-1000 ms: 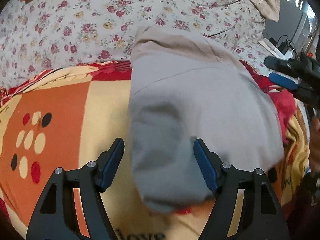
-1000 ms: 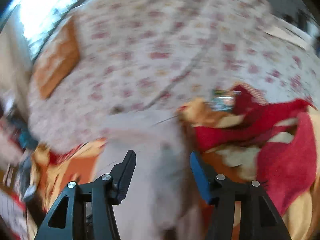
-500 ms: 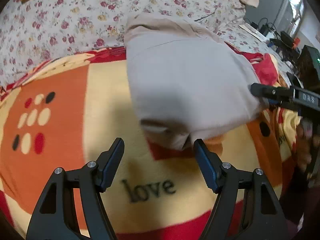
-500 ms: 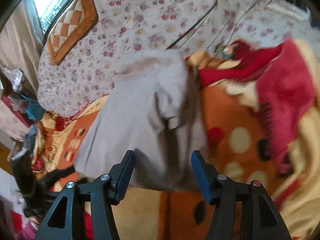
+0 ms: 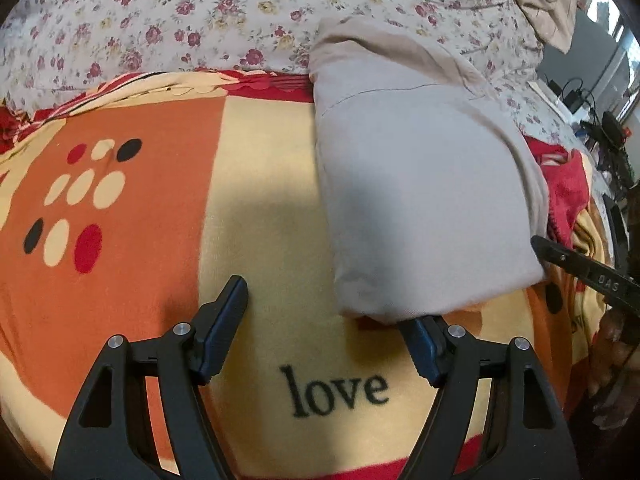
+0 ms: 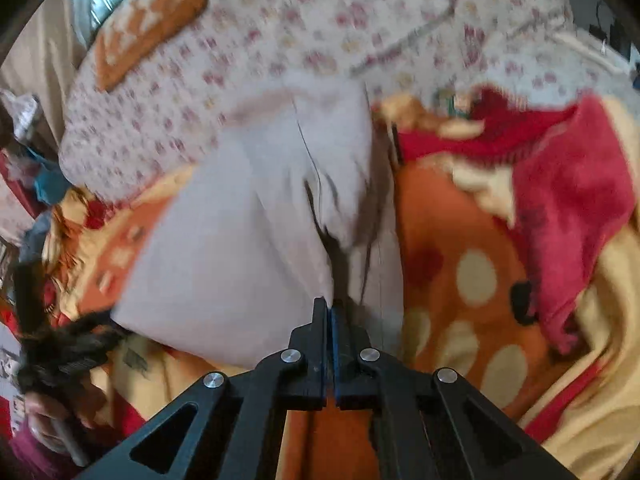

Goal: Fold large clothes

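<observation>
While left claw [image 5: 320,312] gapes | right claw [image 6: 330,312] pinches grey garment [image 6: 240,248]

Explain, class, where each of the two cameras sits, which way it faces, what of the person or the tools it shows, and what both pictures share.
Left wrist: sits on the left gripper, looking down along its open fingers at the grey garment on the blanket; the right gripper's tip pokes in at right.
Right wrist: sits on the right gripper, shut on the garment's edge; the left gripper shows blurred at left.
Shared: garment, blanket, flowered sheet.
</observation>
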Tool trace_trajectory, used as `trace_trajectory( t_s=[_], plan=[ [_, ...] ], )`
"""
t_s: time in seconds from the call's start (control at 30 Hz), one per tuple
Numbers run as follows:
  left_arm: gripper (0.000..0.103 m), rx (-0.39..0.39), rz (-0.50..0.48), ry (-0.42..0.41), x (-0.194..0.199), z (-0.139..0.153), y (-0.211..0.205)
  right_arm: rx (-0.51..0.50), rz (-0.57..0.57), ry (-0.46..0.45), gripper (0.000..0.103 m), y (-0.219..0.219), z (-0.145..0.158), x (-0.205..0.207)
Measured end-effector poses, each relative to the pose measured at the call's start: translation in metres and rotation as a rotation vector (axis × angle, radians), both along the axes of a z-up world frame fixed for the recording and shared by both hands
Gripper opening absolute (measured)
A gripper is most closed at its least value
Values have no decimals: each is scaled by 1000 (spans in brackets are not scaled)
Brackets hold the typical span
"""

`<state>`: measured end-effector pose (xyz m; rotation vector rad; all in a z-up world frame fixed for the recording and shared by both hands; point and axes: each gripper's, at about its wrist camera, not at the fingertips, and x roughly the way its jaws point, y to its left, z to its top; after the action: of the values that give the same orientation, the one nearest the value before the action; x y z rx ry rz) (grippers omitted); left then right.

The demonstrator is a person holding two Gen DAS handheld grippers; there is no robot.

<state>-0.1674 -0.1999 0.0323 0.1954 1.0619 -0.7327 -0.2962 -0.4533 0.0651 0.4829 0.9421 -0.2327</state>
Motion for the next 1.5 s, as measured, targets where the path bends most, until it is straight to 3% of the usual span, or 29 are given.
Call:
trace_trajectory(
  t_s=[0.17,0.2,0.3,0.57,0.77,0.87,0.97,1.07,1.27,1.37,1.5],
  plan=[
    [74,29,-60,-81,-18,23,13,24,-64,-35,4,-14,17,-14],
    [74,29,-57,-95,-18,28,16,2,-94,-40,9,-17,24,-18],
    [74,5,-25,-124,-15,42,24,-84,-151,-33,37,-19,40,-21],
    [74,-20,61,-139,20,48,-14,-105,-64,-121,38,-9,57,39],
    [75,33,65,-129,38,23,-48,-134,-118,-26,38,-33,14,74],
    [75,37,64,-135,41,20,-54,-60,-144,-18,38,-46,-4,71],
    [74,52,47,-160,41,23,-61,-96,-134,-12,38,-43,10,70],
    [74,56,35,-168,43,24,-66,-129,-123,-68,38,-36,38,75],
    [74,56,23,-165,45,22,-74,-107,46,-70,38,-20,55,135],
    [74,57,18,-165,44,19,-76,-105,50,-61,38,-27,42,165],
    [75,20,10,-139,44,16,-75,-108,-102,27,38,-67,-1,184]
  ],
)
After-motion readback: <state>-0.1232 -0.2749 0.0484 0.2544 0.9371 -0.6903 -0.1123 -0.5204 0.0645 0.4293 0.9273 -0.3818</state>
